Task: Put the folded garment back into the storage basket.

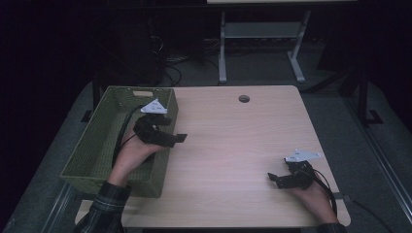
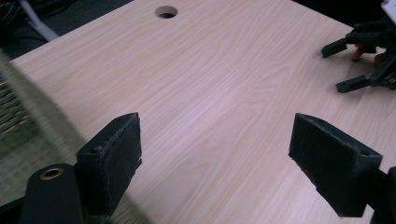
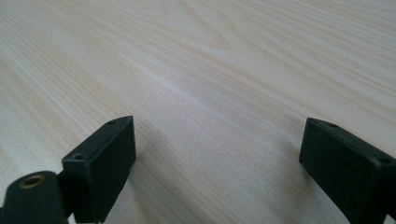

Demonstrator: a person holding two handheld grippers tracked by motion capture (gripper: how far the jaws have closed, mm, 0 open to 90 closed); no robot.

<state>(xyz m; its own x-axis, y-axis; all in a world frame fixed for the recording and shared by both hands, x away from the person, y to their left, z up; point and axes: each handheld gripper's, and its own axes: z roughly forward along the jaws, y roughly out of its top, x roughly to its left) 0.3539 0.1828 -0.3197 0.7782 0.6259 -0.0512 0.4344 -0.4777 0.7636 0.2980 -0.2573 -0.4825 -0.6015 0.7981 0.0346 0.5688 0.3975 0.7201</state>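
A: Starting nearest the person, what is sitting at five o'clock on the counter (image 1: 233,145)?

B: The right gripper (image 1: 277,178) is resting there in the person's hand, its jaws pointing toward nine o'clock. They are standing spread wide, with nothing but bare wood showing between them in the right gripper view.

A: And at the nine o'clock side?

B: The left gripper (image 1: 180,138) is hanging over the right wall of the green woven basket (image 1: 97,141), its tip reaching out over the counter's edge toward three o'clock. Its jaws are gaping wide too, pinching nothing; in the left gripper view the pale wood is showing between the pads.

A: Where is the basket lying?

B: It is sitting along the counter's left edge, running from seven to eleven o'clock, partly overhanging the side.

A: Farther off?

B: A round cable hole (image 1: 244,98) is showing at twelve o'clock.
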